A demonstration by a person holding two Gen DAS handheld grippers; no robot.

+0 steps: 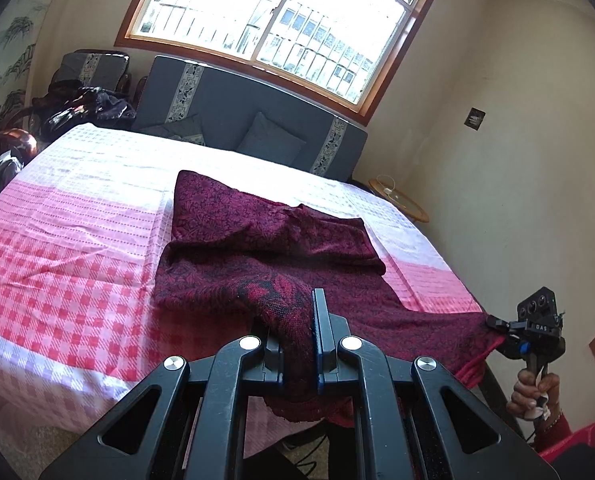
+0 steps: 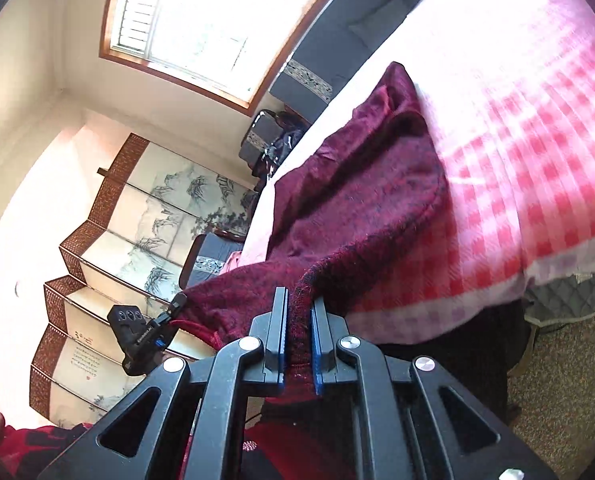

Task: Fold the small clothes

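A dark red patterned knit garment point(image 1: 265, 232) lies partly folded on a bed with a pink checked sheet point(image 1: 57, 260), its near edge hanging over the bed's front. My left gripper point(image 1: 297, 320) is shut on the near left corner, which drapes over one finger. My right gripper point(image 2: 299, 300) is shut on the garment's point(image 2: 357, 200) near hem at the other corner. In the left wrist view the right gripper point(image 1: 493, 322) pinches that corner at the bed's edge, held by a hand point(image 1: 533, 392). The left gripper point(image 2: 179, 300) shows in the right wrist view, clamped on cloth.
A blue padded headboard point(image 1: 237, 112) with a cushion stands behind the bed under a bright window point(image 1: 281, 20). A chair with dark clothes point(image 1: 89, 100) is at the far left, a small round table point(image 1: 401, 200) at the far right. A painted folding screen point(image 2: 137, 220) stands to the side.
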